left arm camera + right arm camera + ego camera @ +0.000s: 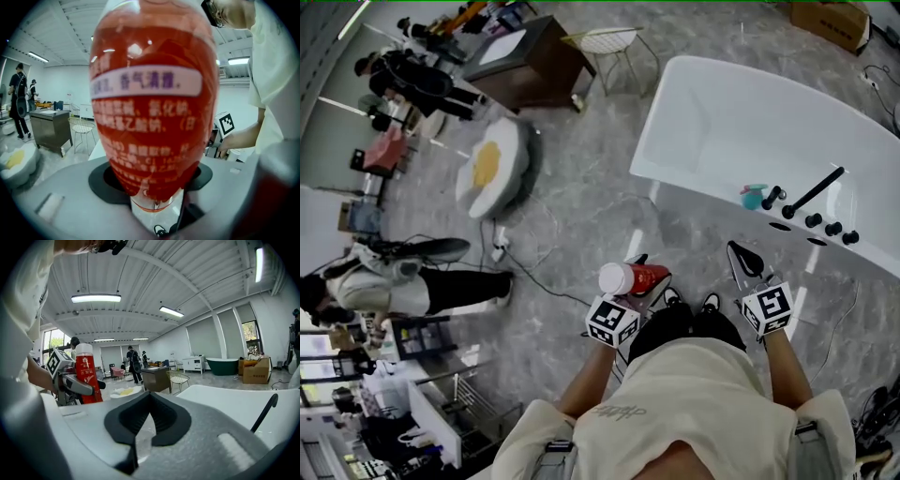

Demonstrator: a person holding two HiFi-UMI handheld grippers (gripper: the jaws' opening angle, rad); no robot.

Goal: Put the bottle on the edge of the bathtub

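Note:
A red bottle (639,278) with a white cap is held upright in front of my body, clamped between the jaws of my left gripper (649,278). Its red label (154,108) fills the left gripper view, with the jaws closed round its lower part. The right gripper view shows the same bottle (86,373) in the left gripper (77,385) at the left. My right gripper (742,253) hangs beside it, shut and empty, its pads (165,425) meeting at the tip. The white bathtub (694,192) lies ahead and to the right, its rim (225,401) just beyond the right jaws.
Black taps and a faucet (811,194) sit on the tub's near deck beside a teal object (754,197). An egg-shaped cushion (492,167), a dark cabinet (530,61), a wire chair (609,42) and floor cables lie to the left. People stand at far left.

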